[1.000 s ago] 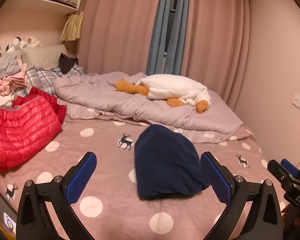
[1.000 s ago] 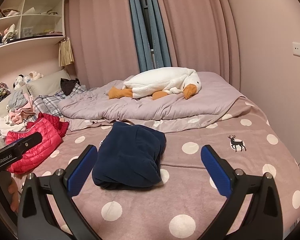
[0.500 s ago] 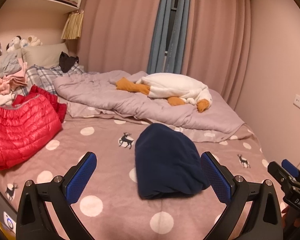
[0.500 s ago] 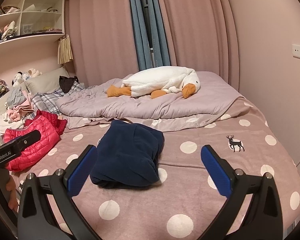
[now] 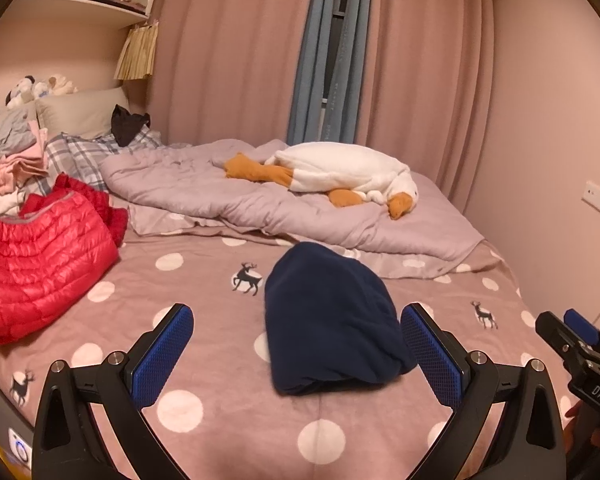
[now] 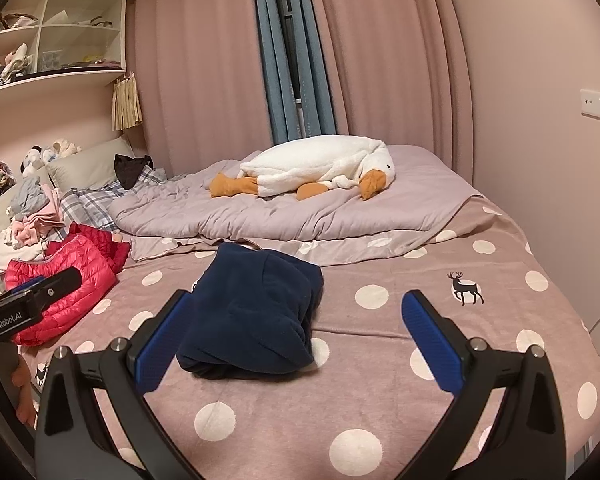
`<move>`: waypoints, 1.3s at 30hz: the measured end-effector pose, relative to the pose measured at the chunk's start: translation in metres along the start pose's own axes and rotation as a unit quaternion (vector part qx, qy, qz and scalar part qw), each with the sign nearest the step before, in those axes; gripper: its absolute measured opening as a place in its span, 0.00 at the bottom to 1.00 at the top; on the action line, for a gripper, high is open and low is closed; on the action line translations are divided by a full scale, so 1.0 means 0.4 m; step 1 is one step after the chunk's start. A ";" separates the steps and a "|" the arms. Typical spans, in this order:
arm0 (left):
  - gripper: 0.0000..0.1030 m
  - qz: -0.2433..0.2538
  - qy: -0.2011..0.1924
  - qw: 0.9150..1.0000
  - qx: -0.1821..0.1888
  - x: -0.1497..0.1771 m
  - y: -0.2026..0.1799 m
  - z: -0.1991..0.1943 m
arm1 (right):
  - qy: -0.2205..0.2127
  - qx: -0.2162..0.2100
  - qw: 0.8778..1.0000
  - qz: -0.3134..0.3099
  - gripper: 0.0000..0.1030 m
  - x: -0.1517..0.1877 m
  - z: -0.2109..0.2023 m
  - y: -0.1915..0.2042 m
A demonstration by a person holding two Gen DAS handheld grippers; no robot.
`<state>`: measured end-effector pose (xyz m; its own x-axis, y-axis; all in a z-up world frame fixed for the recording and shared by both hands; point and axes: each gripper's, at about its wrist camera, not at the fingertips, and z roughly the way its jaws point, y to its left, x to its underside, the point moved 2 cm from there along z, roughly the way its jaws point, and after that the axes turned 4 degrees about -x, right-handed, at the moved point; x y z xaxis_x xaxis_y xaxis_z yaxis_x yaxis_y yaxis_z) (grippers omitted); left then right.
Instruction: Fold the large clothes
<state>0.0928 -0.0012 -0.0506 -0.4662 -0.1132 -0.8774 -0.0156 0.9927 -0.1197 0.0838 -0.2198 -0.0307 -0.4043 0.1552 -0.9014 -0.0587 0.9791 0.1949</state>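
A dark navy fleece garment point(image 5: 332, 320) lies folded into a compact bundle on the pink polka-dot bedspread point(image 5: 204, 368); it also shows in the right wrist view point(image 6: 256, 312). My left gripper point(image 5: 298, 356) is open and empty, held above the bed just in front of the bundle. My right gripper point(image 6: 296, 344) is open and empty, hovering in front of the bundle's right side. A red puffer jacket point(image 5: 32, 264) lies at the bed's left side, also in the right wrist view point(image 6: 64, 280).
A crumpled lilac duvet point(image 5: 260, 204) with a white goose plush point(image 5: 340, 172) lies across the far half of the bed. Pillows and a pile of clothes point(image 5: 12, 160) sit at the far left. The wall point(image 5: 560, 160) runs along the right.
Both grippers have drifted slightly, the view shifting a little. The navy bundle and the jacket have not moved. Both grippers stay open.
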 end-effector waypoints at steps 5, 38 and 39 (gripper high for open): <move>0.99 0.002 0.001 1.000 0.002 0.003 0.003 0.000 | 0.001 0.004 1.000 0.001 1.00 -0.001 0.001 -0.003; 0.99 0.015 0.007 1.000 0.012 0.007 0.014 0.005 | 0.002 0.014 1.000 -0.002 1.00 0.001 0.003 -0.005; 0.99 0.016 0.007 1.000 0.012 0.008 0.016 0.004 | 0.002 0.014 1.000 -0.003 1.00 0.001 0.003 -0.005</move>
<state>0.0927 0.0045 -0.0549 -0.4791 -0.0805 -0.8741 0.0207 0.9945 -0.1030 0.0850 -0.2217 -0.0319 -0.4080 0.1482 -0.9009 -0.0353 0.9834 0.1778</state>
